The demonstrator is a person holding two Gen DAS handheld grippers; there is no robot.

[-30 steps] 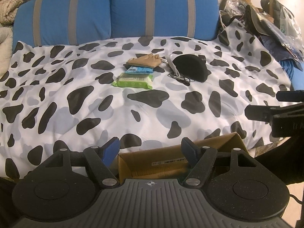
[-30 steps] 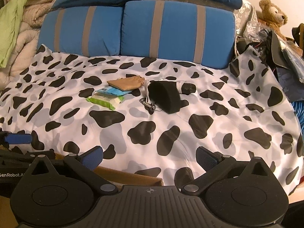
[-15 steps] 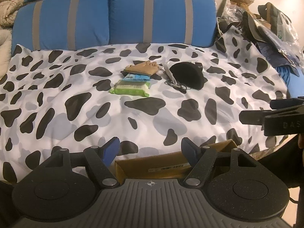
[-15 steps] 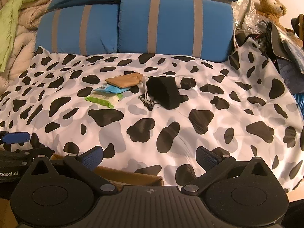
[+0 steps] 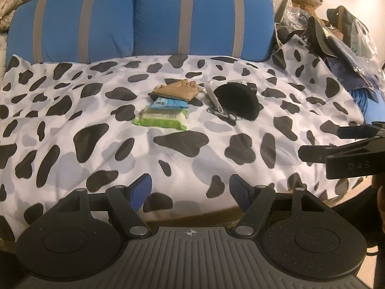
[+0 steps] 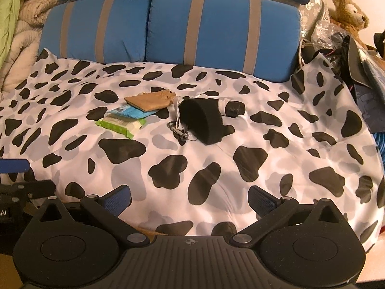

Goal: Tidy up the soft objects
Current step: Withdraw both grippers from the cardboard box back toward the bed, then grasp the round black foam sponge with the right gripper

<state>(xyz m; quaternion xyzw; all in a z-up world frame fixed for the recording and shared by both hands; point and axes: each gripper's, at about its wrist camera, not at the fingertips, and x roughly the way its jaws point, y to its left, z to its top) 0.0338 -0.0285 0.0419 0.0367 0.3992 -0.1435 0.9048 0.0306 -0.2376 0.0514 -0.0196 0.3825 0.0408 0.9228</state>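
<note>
On the cow-print blanket (image 5: 72, 125) lie a green wipes pack (image 5: 161, 118), a blue packet (image 5: 168, 102), a tan folded cloth (image 5: 176, 90), a white strap with a cord (image 5: 214, 101) and a black soft pouch (image 5: 237, 101). They also show in the right wrist view: wipes pack (image 6: 121, 122), blue packet (image 6: 131, 111), tan cloth (image 6: 150, 100), black pouch (image 6: 204, 119). My left gripper (image 5: 190, 191) is open and empty over the near edge of the bed. My right gripper (image 6: 190, 200) is open and empty, to its right; its fingers (image 5: 320, 153) reach into the left wrist view.
Two blue striped pillows (image 5: 202, 19) stand along the back. A teddy bear (image 6: 349, 14) and piled bags (image 5: 349, 48) are at the right. Quilts (image 6: 19, 24) are heaped at the left. A cardboard box edge (image 5: 192, 216) shows just under the left gripper.
Both grippers have moved forward and up over the bed. The cardboard box has dropped almost out of view. The objects on the blanket have not moved.
</note>
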